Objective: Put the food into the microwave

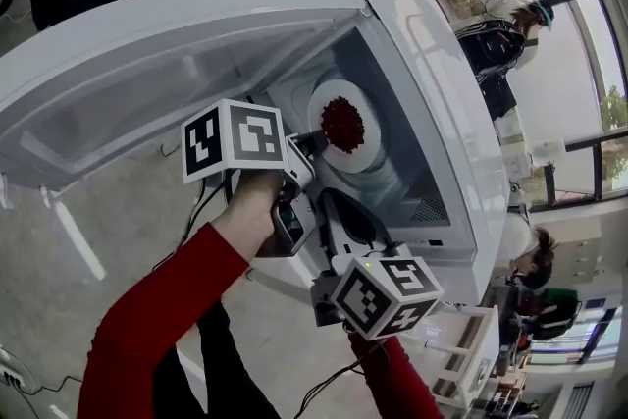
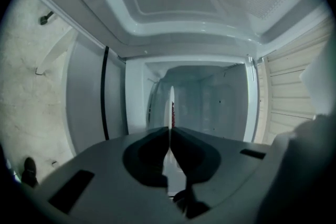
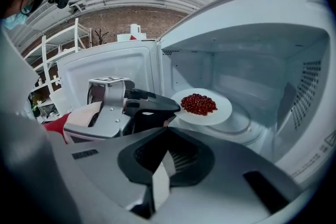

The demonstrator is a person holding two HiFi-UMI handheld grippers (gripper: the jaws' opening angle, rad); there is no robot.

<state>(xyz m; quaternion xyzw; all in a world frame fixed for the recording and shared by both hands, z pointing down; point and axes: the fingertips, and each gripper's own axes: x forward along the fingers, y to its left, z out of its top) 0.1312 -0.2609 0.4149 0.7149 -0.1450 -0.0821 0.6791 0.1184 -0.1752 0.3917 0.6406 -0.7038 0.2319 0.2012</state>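
No legible text, only coded square markers on each claw's cube [image 1: 234,140]

L gripper [image 2: 169,128] clamped, R gripper [image 3: 167,130] shut — empty

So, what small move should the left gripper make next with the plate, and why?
Probably lower the plate onto the turntable. The left gripper grips its rim, and the plate, with the red food, is already inside the microwave but seems to hang just above it.
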